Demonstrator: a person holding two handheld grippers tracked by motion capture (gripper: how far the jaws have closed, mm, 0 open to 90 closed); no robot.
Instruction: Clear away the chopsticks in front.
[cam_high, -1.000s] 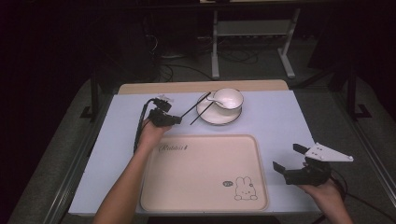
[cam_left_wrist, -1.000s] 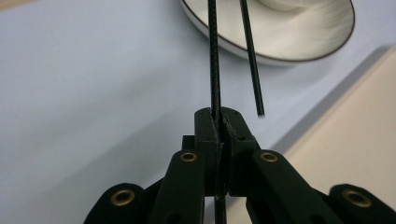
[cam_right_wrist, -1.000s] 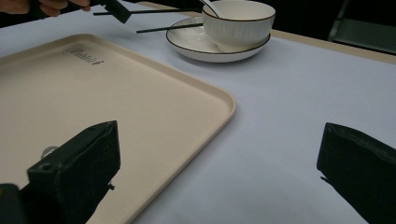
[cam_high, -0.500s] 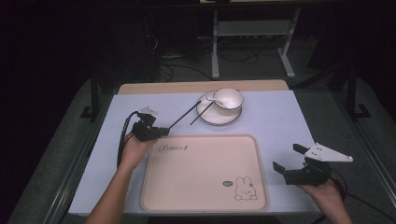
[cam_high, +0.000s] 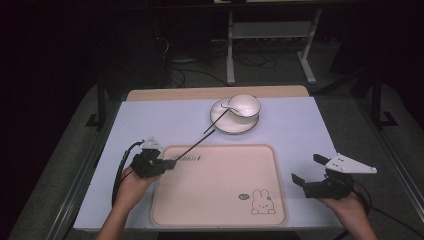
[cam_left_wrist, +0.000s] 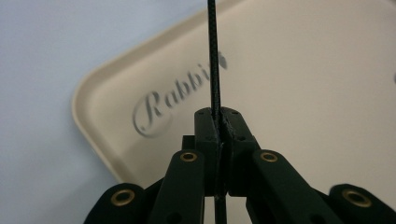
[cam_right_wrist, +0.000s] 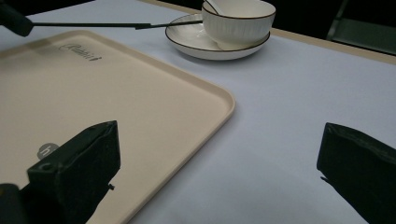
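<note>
The left gripper, near the surface's left edge, is clamped on a thin black chopstick that slants over the beige tray's far left corner toward the saucer holding a white bowl near the far edge. The right gripper stands wide and empty near the right edge, beside the tray.

I'm working in what looks like a lab or recording room, not a home. My tabletop is covered in a plain pale sheet over a wooden board, lit brightly while everything around stays dark. Behind it stands a bare metal frame with loose cables on a grey carpeted floor.
</note>
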